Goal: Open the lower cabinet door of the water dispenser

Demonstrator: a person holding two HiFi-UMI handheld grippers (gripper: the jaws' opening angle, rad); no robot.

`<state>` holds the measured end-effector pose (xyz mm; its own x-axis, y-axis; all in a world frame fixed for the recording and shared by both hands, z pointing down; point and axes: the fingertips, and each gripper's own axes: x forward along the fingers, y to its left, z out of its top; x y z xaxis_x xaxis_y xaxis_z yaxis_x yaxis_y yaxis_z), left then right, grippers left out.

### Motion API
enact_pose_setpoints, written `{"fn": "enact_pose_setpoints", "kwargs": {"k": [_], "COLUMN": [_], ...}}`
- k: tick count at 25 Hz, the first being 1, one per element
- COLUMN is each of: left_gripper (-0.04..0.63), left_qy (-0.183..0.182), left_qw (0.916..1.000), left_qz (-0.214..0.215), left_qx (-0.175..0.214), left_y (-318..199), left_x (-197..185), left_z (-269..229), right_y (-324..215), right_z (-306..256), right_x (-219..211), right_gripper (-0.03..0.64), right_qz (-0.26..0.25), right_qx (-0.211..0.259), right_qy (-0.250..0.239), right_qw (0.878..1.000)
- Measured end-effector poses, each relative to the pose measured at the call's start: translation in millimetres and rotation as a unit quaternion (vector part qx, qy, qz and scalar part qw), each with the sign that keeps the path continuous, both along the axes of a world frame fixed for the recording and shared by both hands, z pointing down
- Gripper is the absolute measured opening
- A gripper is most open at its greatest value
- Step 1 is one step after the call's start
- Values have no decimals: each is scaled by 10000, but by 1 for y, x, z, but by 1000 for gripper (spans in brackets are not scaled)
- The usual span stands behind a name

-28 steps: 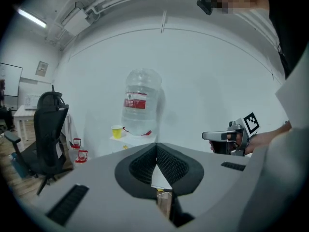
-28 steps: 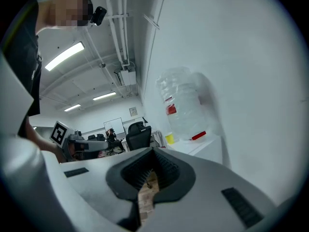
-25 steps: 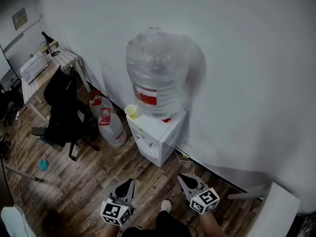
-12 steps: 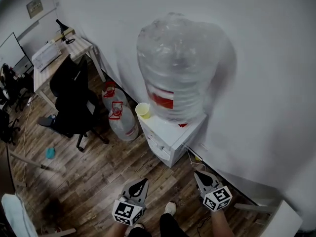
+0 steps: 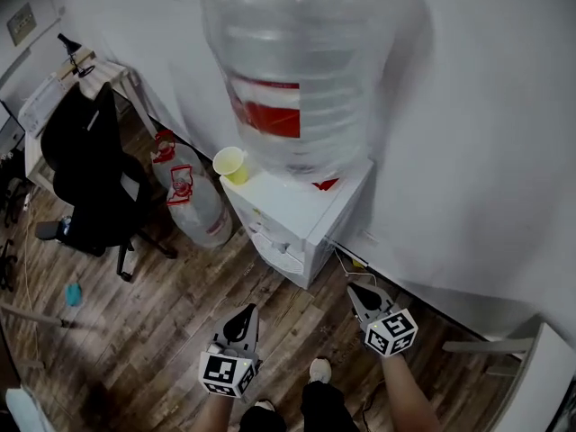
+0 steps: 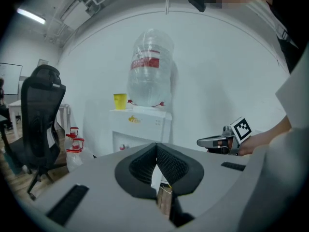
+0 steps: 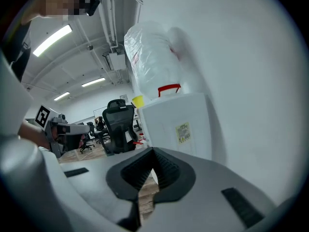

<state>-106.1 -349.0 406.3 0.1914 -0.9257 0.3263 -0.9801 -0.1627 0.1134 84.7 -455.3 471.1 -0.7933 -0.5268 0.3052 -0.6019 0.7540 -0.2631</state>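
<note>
Now I've sunk lower toward the water dispenser (image 5: 301, 214); my left gripper (image 5: 243, 315) and right gripper (image 5: 359, 292) are both closed and empty, nothing opened yet.

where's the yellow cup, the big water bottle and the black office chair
yellow cup (image 5: 229, 161): head view, its open top
water bottle (image 5: 297, 61): head view, clear body above the red label
black office chair (image 5: 85, 151): head view, its backrest

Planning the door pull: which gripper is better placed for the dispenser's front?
Left, likely: the left gripper faces the tap front of the white box-shaped water dispenser; the right gripper faces its labelled side.
</note>
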Motion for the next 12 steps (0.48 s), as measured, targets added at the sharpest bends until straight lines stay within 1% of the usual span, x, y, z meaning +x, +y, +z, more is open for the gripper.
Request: {"fn": "enact_pose_setpoints", "kwargs": {"k": [6,12], "left_gripper": [14,14], "left_qy": [16,6], "left_qw": [9996,9981], "left_qz": [228,433], "left_qx": [166,431], "left_y": [-1,-9], "left_x": [-4,1], "left_z": [105,205], "right_y": [2,-6], "right_z": [111,210], "right_x": [-30,-42], "right_gripper": [21,21], "right_qz": [-50,-39], "right_qx": [170,415], "right_qy": [101,168], "right_qw": [9998,9990]}}
